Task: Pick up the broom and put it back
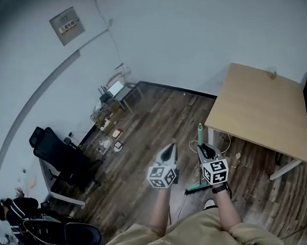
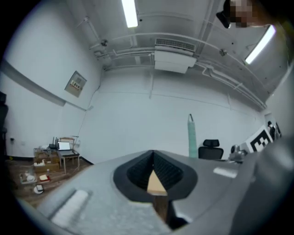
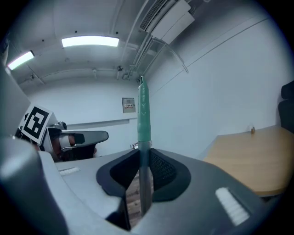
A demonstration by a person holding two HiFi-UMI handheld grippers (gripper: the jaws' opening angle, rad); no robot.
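Note:
The broom has a pale green handle (image 1: 200, 128) and a green head (image 1: 197, 187) low over the floor by my feet. It stands upright, and my right gripper (image 1: 202, 147) is shut on its shaft just below the green grip (image 3: 144, 114); the shaft runs straight up between the dark pads (image 3: 158, 170). Beside it, to the left, my left gripper (image 1: 169, 148) is held level with its jaws together and nothing in them (image 2: 154, 154). From the left gripper view the broom handle (image 2: 191, 137) rises against the white wall.
A light wooden table (image 1: 261, 106) stands right of the broom, with cables (image 1: 226, 146) on the floor by its leg. A black office chair (image 1: 60, 153) is at the left. A small desk with a laptop (image 1: 117, 90) and floor clutter (image 1: 110, 135) line the far wall.

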